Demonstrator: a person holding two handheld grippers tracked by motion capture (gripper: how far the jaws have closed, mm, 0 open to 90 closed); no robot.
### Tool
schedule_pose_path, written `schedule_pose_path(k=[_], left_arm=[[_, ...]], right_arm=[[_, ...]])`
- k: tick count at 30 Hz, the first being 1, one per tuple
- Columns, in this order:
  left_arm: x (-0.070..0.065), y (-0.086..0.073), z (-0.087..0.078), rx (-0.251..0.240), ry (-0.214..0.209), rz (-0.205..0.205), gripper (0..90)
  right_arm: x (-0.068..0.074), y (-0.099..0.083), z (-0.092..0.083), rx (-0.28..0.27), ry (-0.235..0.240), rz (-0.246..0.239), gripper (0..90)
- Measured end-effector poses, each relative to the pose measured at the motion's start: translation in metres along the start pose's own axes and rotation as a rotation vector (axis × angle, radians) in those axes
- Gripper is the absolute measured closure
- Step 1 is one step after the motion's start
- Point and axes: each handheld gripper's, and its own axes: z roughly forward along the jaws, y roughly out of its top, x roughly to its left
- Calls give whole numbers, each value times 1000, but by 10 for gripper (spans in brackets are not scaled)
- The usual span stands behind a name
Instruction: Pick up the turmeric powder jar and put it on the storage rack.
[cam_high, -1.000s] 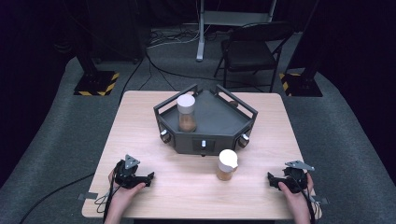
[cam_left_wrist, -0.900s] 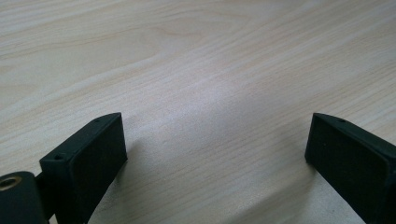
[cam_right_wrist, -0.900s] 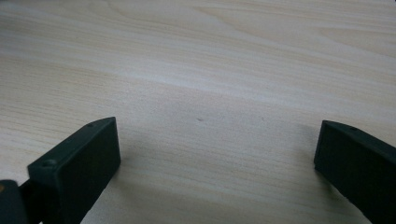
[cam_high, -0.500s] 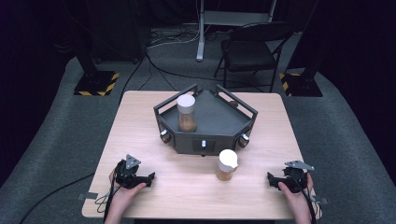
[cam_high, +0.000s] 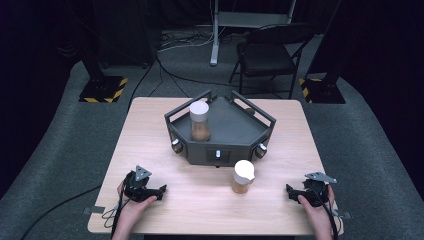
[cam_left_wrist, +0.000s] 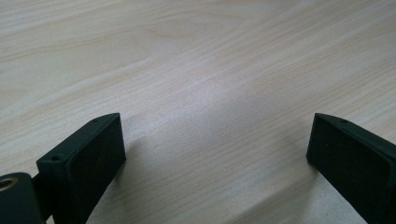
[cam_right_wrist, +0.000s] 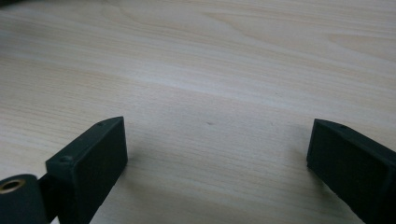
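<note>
Two grippers rest on the table at its near edge, the left gripper and the right gripper, both with jaws spread over bare wood; the right's have just been closing, nothing between them. Between them, just nearer than the dark tray, stands a white-lidded jar. Another jar stands inside that tray.

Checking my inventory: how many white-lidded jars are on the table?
2. One jar stands inside the dark tray; the other jar stands on the table just in front of it. None looks hidden.
</note>
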Motion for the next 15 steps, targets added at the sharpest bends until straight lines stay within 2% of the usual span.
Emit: schedule_pose_path(k=[9,15], left_arm=[[0,1,0,1,-3,4,39],[0,1,1,2,-4,7,38]], right_arm=[[4,1,-11,-39,54,-21,54],[8,5,-19,-57,112,-27,58]])
